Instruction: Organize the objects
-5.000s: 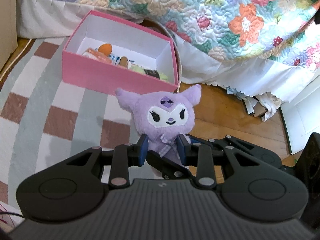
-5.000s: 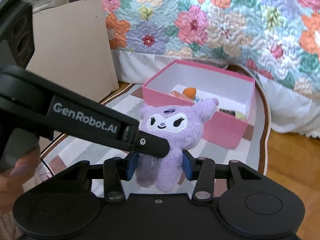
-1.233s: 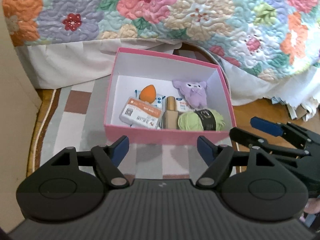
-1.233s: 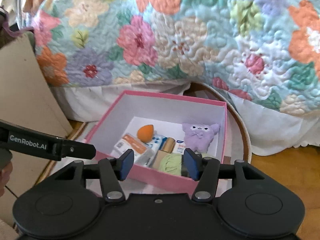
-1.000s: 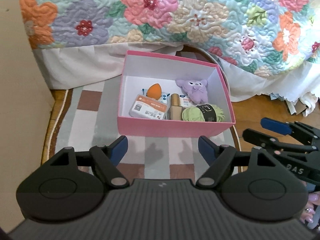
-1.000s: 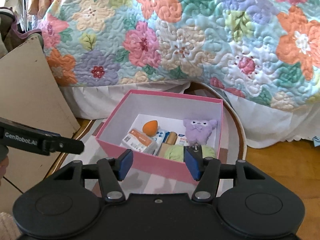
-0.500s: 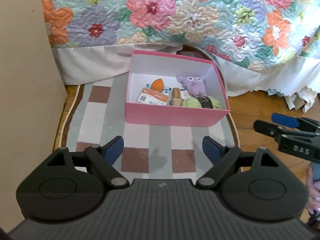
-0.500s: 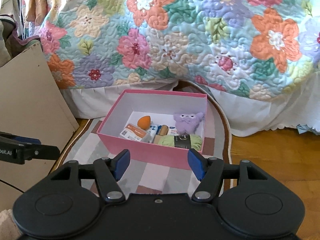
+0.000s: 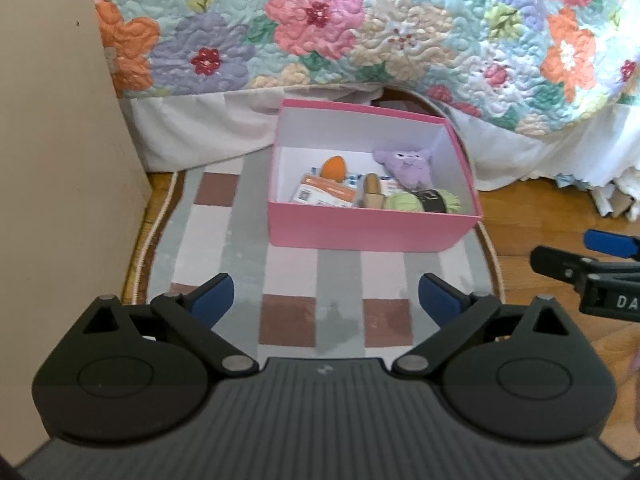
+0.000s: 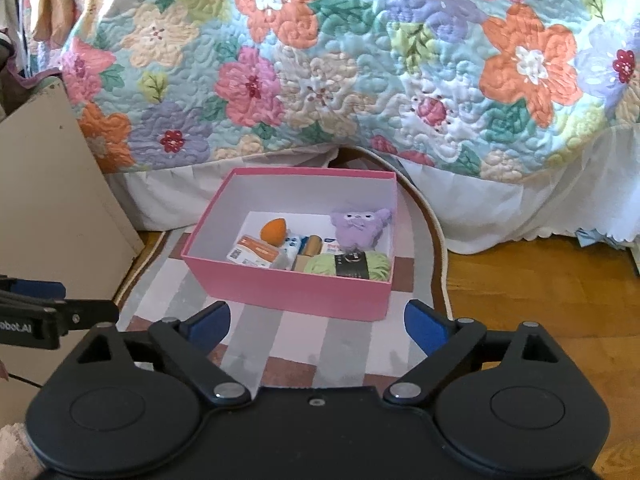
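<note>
A pink box (image 9: 372,232) (image 10: 288,286) stands on the checked rug. Inside lie a purple plush toy (image 9: 406,166) (image 10: 358,226), an orange sponge (image 9: 334,167) (image 10: 273,229), a green yarn ball (image 9: 424,202) (image 10: 348,266), a small bottle (image 9: 372,190) and an orange-and-white packet (image 9: 324,194) (image 10: 256,254). My left gripper (image 9: 326,298) is open and empty, held back from the box over the rug. My right gripper (image 10: 318,322) is open and empty, also short of the box; it shows at the right edge of the left wrist view (image 9: 592,264).
A bed with a floral quilt (image 9: 360,24) (image 10: 360,60) and white skirt rises behind the box. A beige board (image 9: 52,184) (image 10: 48,200) stands on the left. Wood floor (image 10: 540,288) lies right of the rug (image 9: 288,280), with paper scraps (image 9: 616,200) near the bed.
Five seconds ago both grippers were shut on the purple plush; it now lies in the box. Over the last second both open grippers have drawn back from the box.
</note>
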A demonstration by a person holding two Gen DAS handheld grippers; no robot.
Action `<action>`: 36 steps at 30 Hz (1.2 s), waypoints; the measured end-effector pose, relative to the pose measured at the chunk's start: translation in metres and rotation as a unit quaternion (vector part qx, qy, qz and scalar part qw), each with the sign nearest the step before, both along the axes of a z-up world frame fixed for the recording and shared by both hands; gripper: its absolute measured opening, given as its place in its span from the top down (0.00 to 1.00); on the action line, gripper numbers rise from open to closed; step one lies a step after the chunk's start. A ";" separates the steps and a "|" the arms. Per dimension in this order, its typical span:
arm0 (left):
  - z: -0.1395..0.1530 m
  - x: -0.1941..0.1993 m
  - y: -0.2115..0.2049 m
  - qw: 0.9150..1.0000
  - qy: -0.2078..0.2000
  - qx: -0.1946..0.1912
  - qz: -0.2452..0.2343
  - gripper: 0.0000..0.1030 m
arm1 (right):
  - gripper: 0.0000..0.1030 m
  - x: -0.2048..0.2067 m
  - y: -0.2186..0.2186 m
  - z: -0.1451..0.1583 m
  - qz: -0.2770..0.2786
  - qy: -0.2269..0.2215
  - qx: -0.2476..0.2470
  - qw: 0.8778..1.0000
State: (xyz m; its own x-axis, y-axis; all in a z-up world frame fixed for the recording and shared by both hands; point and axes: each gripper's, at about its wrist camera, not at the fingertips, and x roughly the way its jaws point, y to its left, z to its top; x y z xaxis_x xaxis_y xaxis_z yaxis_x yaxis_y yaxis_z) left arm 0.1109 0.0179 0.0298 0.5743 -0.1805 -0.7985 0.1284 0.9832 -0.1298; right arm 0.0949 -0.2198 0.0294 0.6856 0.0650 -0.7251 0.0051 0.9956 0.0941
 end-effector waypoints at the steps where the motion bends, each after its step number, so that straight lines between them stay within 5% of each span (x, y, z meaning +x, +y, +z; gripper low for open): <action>1: -0.002 0.000 -0.001 1.000 0.001 0.002 -0.005 0.01 | 0.06 0.002 0.001 -0.001 -0.001 0.006 -0.005 1.000; 24: -0.019 0.007 -0.006 0.998 0.053 0.025 0.006 0.00 | 0.00 0.005 -0.001 -0.016 0.004 0.049 -0.016 0.999; 36: -0.024 0.011 -0.005 0.997 0.067 0.030 0.011 0.00 | 0.00 0.015 -0.012 -0.029 -0.018 0.101 0.022 0.994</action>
State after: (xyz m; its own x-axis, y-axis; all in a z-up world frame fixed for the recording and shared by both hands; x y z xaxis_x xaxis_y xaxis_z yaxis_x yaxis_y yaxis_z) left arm 0.1218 0.0134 0.0063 0.4652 -0.1188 -0.8772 0.0920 0.9921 -0.0856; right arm 0.1097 -0.2321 0.0009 0.5289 0.0780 -0.8451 0.0646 0.9892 0.1317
